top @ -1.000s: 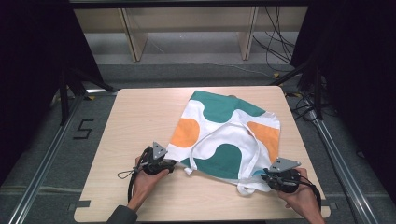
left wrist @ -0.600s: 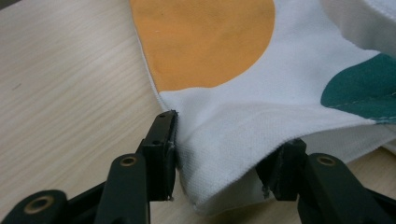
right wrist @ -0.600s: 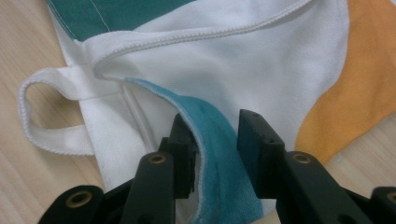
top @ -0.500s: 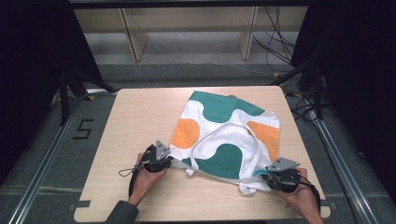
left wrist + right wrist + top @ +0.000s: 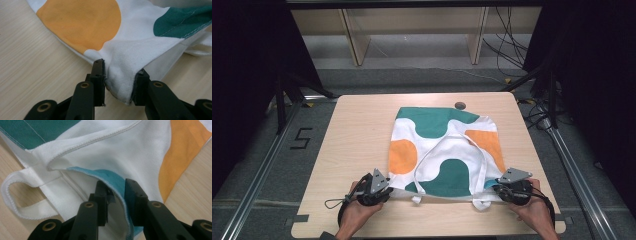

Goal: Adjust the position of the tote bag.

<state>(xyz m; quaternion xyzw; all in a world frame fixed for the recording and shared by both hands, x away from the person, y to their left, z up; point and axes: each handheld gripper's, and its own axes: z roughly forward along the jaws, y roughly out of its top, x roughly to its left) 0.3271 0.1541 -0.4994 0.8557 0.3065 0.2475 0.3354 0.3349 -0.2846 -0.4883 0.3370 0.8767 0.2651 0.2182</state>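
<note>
White tote bag (image 5: 444, 150) — green and orange blobs (straps loose).

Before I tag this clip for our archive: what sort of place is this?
Probably a lab recording station: a lone wooden table on rails, loose cables behind, dark surroundings, and a patterned tote bag laid flat.

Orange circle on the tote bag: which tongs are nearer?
Left. The left tongs grip the tote bag at its near corner, just below the orange circle. The right tongs hold the opposite near corner, across the bag.
</note>
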